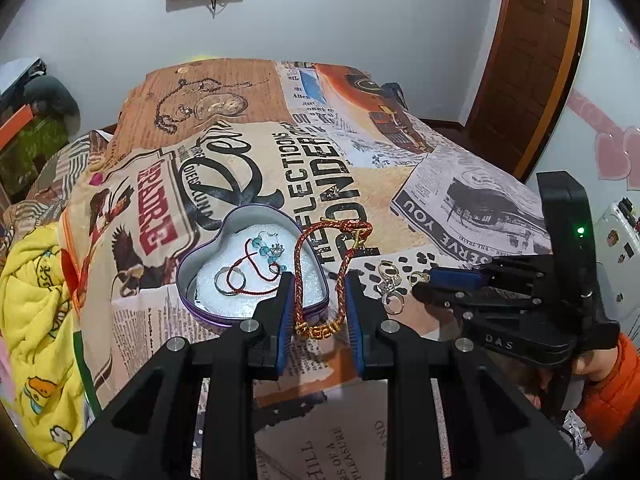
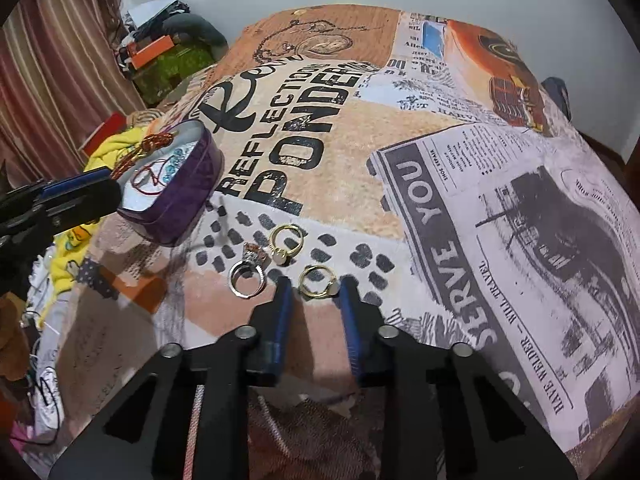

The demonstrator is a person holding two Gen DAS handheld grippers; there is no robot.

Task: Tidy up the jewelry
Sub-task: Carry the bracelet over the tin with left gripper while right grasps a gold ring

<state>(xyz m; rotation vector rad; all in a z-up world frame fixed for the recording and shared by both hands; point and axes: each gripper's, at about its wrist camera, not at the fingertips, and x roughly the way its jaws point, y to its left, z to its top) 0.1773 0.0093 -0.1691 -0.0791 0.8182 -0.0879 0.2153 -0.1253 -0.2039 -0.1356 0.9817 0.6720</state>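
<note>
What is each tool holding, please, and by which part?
Left tool: braided bracelet, pinched across both strands near its gold beads. Right tool: nothing clearly; gold ring between its fingers.

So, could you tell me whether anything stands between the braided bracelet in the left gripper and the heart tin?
Nothing visible does. The bracelet in the left gripper hangs over the open heart tin, whose white liner has bare room.
</note>
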